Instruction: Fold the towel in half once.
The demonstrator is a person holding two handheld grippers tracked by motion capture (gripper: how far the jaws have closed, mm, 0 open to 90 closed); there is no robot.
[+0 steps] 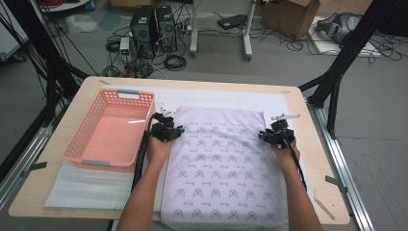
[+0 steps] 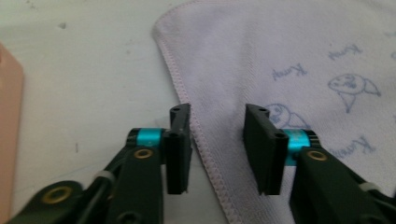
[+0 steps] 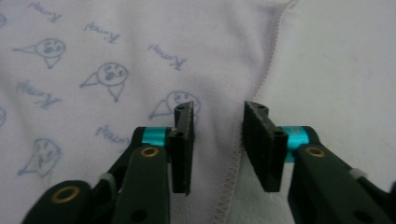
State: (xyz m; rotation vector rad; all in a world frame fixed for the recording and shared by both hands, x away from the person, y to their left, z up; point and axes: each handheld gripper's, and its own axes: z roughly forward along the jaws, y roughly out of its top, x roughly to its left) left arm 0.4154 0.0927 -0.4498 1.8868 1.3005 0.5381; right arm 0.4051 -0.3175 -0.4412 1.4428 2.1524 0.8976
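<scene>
A pink basket (image 1: pixel 108 130) sits on a white sheet (image 1: pixel 86 185) covering the surface (image 1: pixel 31 195), with computer towers (image 1: pixel 153 30) behind.

floor: grey, strewn with black cables (image 1: pixel 288 44) | far side: two black computer towers (image 1: pixel 153 26), brown cardboard box (image 1: pixel 289 15) | frame: black metal struts (image 1: pixel 344 53) | furniture: white stand legs (image 1: pixel 247 33), possibly a desk's

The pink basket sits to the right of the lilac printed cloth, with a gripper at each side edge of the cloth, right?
Not quite: the pink basket sits to the left of the cloth, as the high view shows. The rest holds: the left gripper and right gripper are at the cloth's side edges.
</scene>
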